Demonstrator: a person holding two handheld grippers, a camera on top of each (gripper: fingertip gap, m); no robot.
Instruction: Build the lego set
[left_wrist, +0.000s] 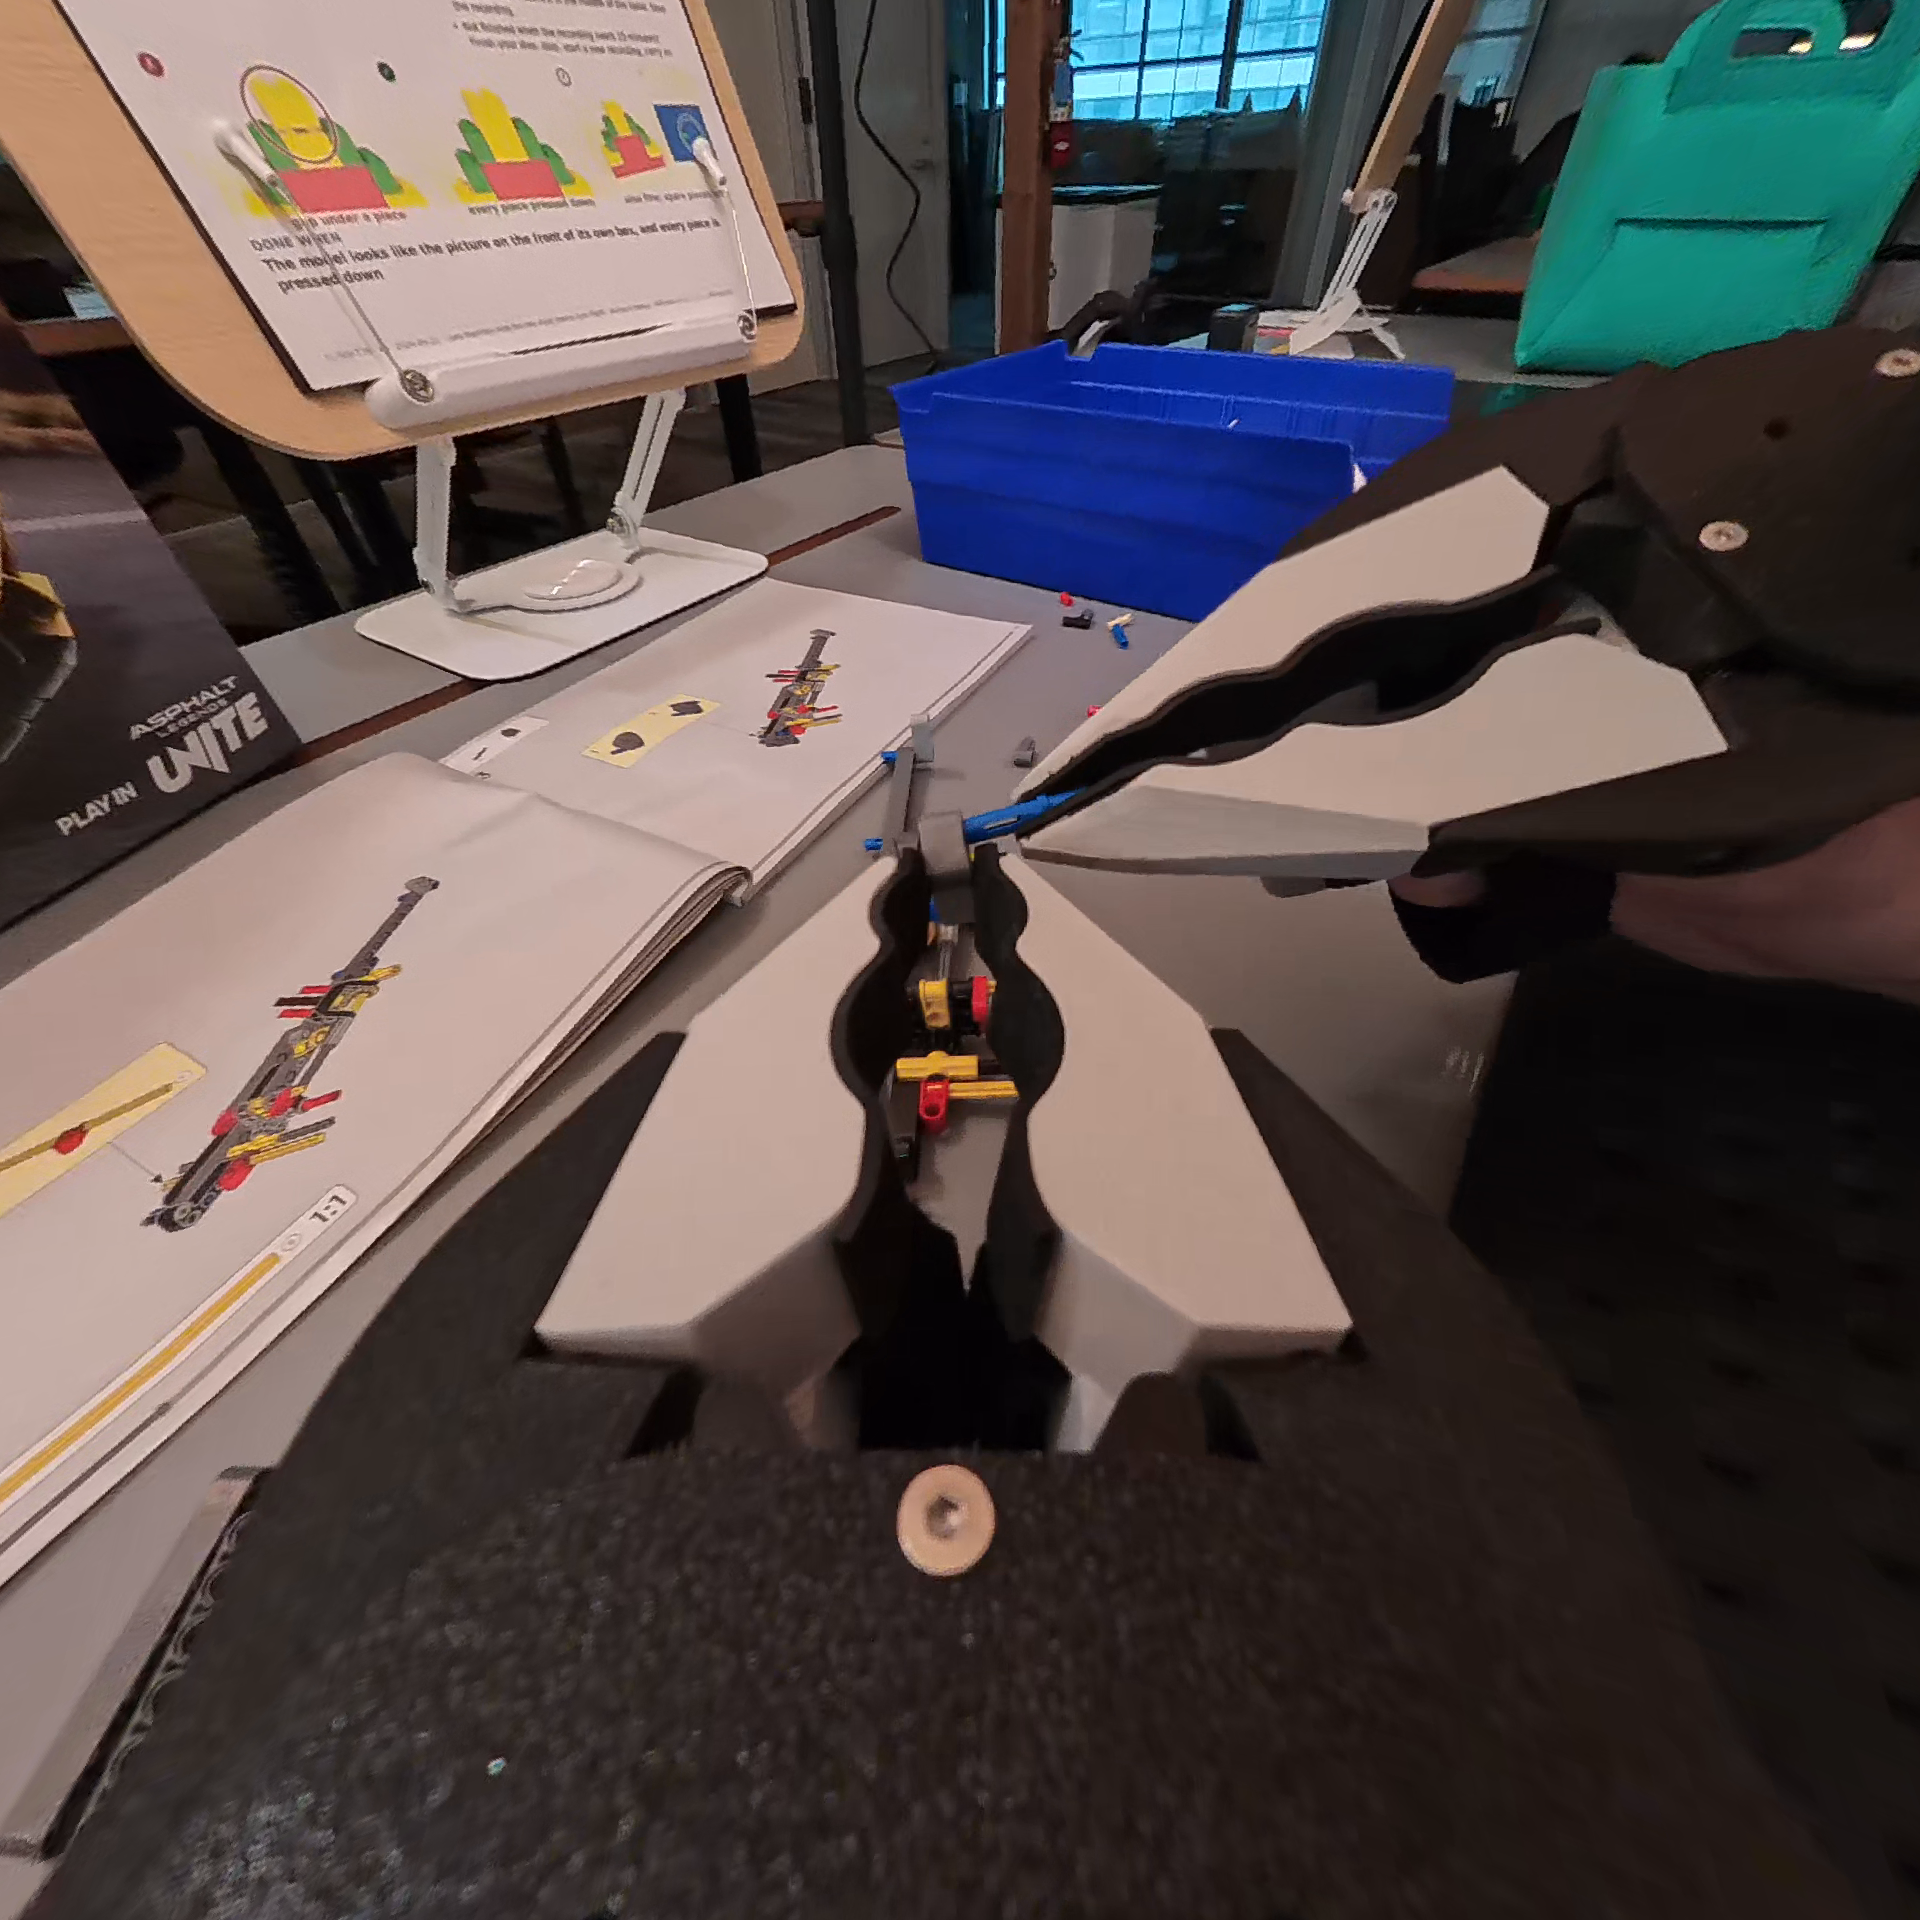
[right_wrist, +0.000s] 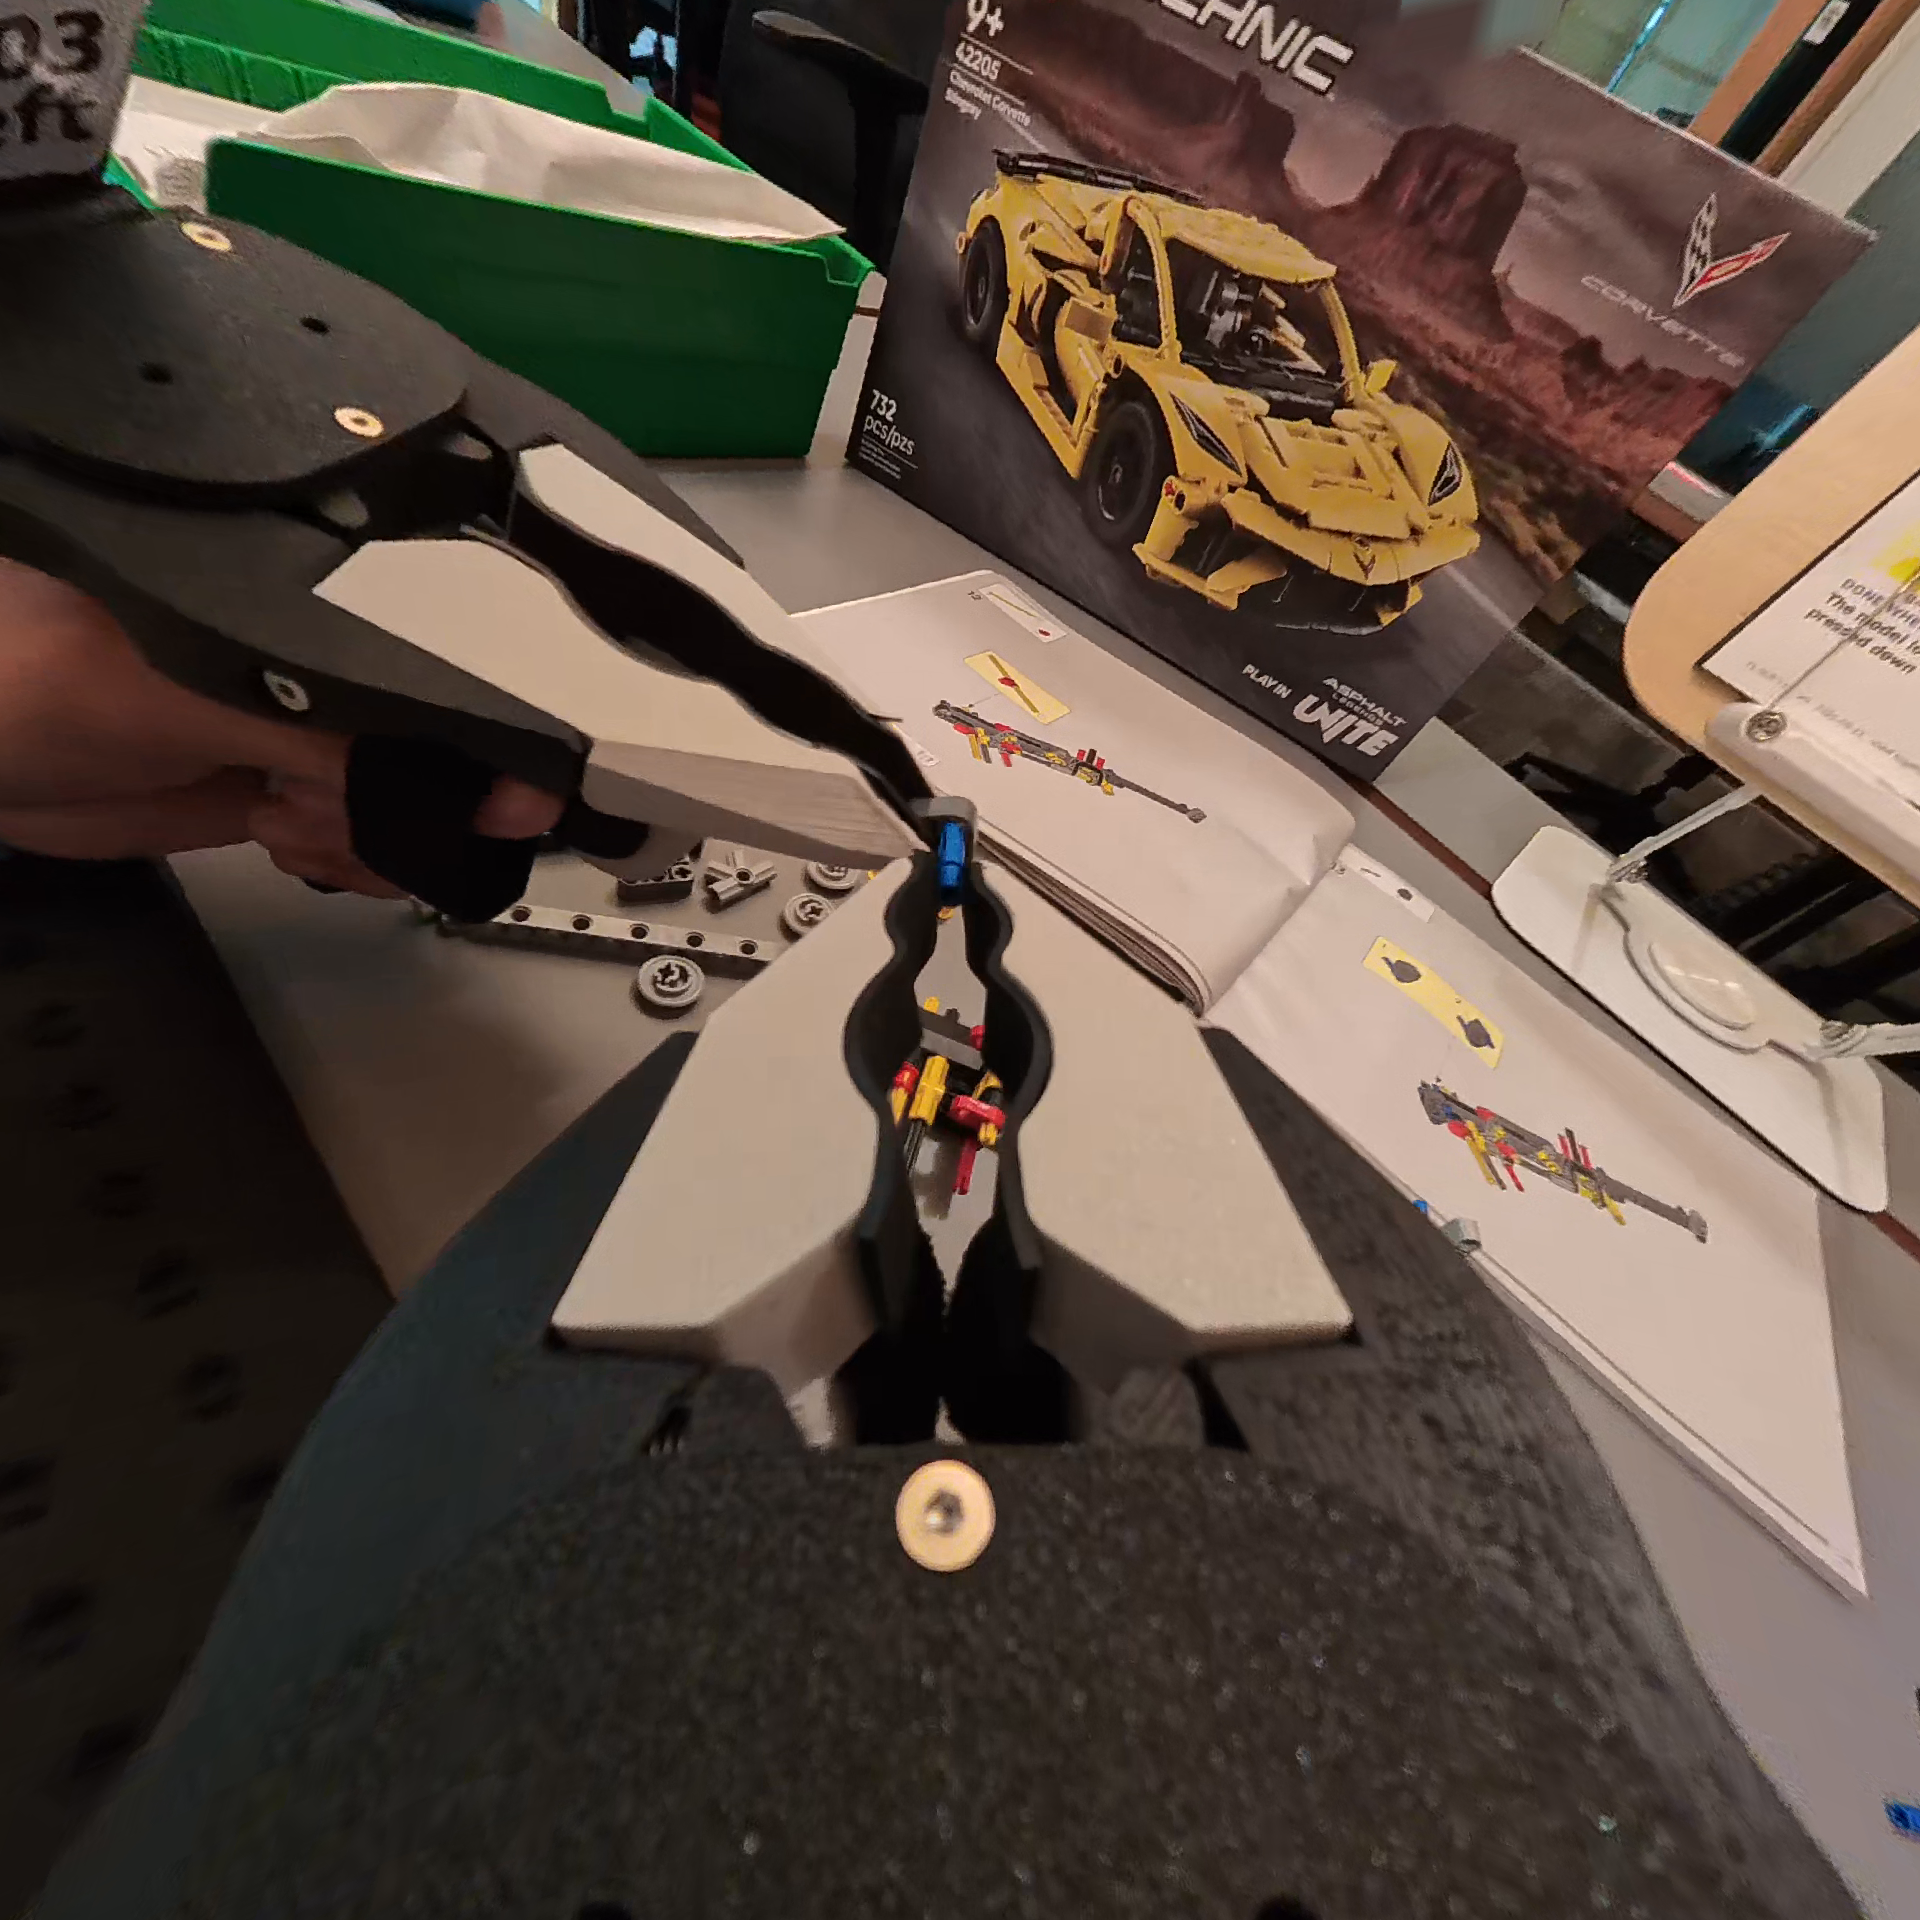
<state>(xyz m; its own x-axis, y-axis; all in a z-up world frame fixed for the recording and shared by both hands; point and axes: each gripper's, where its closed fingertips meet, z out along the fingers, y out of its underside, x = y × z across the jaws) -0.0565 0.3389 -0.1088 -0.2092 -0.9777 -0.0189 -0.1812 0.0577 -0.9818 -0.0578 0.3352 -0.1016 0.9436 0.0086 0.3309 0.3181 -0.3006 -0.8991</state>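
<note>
My left gripper (left_wrist: 948, 860) is shut on a small grey connector piece (left_wrist: 943, 836) and holds it above the table. My right gripper (right_wrist: 948, 878) is shut on a blue pin (right_wrist: 949, 854). In the left wrist view it comes in from the right (left_wrist: 1023, 826) with the blue pin (left_wrist: 1008, 814) touching the grey piece's side. In the right wrist view the left gripper (right_wrist: 920, 816) enters from the left with the grey piece (right_wrist: 948, 807) just above the pin. A long grey assembly (left_wrist: 940, 1039) with yellow and red parts lies on the table under the fingers and also shows in the right wrist view (right_wrist: 945, 1101).
An open instruction booklet (left_wrist: 468, 935) lies left of the work spot. A blue bin (left_wrist: 1143, 488) stands behind, small loose pins (left_wrist: 1091, 621) before it. Grey gears and a beam (right_wrist: 665, 951) lie near a green bin (right_wrist: 520, 301). The set box (right_wrist: 1351, 364) and a document stand (left_wrist: 436, 208) stand at the back. My two grippers' fingertips are within a few centimetres of each other.
</note>
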